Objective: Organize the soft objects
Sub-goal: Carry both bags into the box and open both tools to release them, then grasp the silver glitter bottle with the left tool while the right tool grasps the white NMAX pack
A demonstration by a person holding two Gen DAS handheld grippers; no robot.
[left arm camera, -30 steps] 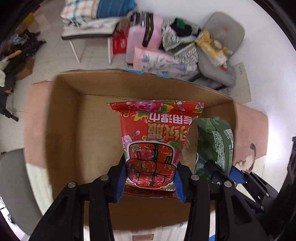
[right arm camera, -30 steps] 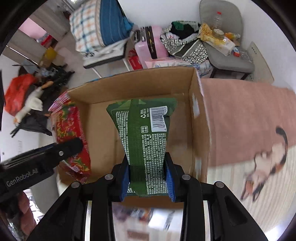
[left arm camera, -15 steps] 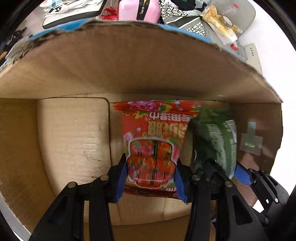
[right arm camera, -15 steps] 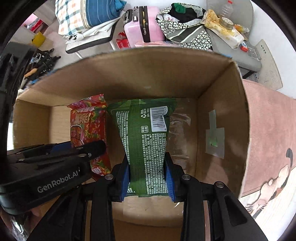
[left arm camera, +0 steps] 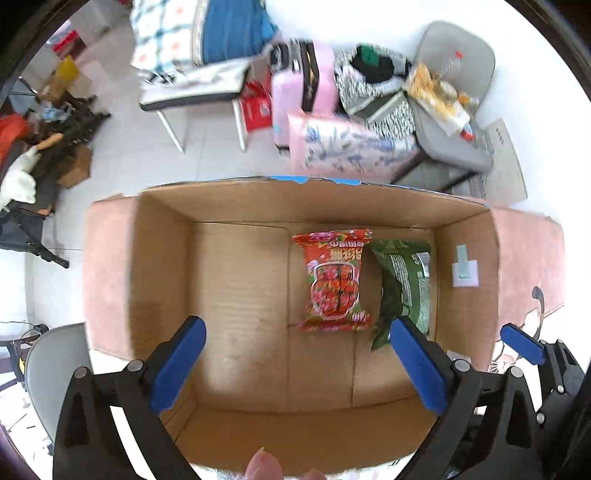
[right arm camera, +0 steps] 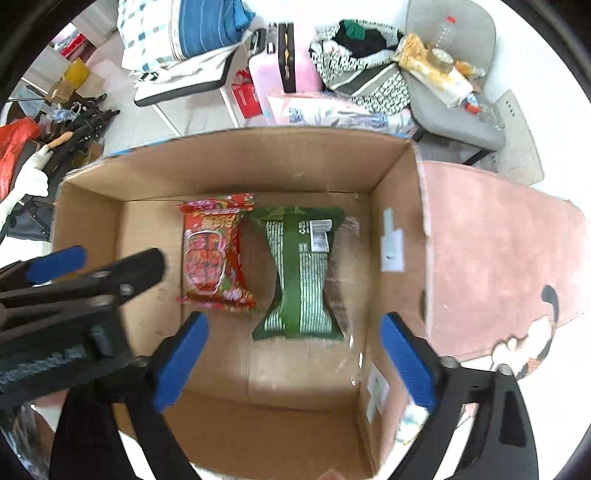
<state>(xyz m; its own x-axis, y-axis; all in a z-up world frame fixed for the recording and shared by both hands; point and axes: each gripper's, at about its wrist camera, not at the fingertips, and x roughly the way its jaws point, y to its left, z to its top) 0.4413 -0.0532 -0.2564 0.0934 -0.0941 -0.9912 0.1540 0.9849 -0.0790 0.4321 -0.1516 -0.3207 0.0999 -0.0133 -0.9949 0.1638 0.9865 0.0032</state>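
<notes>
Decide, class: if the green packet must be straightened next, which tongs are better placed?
Probably the right tongs: open, they hang directly over the green packet. The left tongs are also open but sit nearer the red packet.

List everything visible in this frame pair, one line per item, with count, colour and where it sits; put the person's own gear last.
red snack packet: 1, red with floral print, flat on the box floor, left of the green one
green snack packet: 1, green, barcode side up, on the box floor near the right wall
cardboard box: 1, brown, open-topped, on the pink mat
pink mat: 1, pink with a cartoon print, under the box
pink suitcase: 1, pink with black trim, on the floor beyond the box
grey chair: 1, grey, far right, piled with clutter
folded bedding: 1 pile, blue and checked, on a chair at far left
left gripper: 1, black with blue pads, open above the box
right gripper: 1, black with blue pads, open above the box
</notes>
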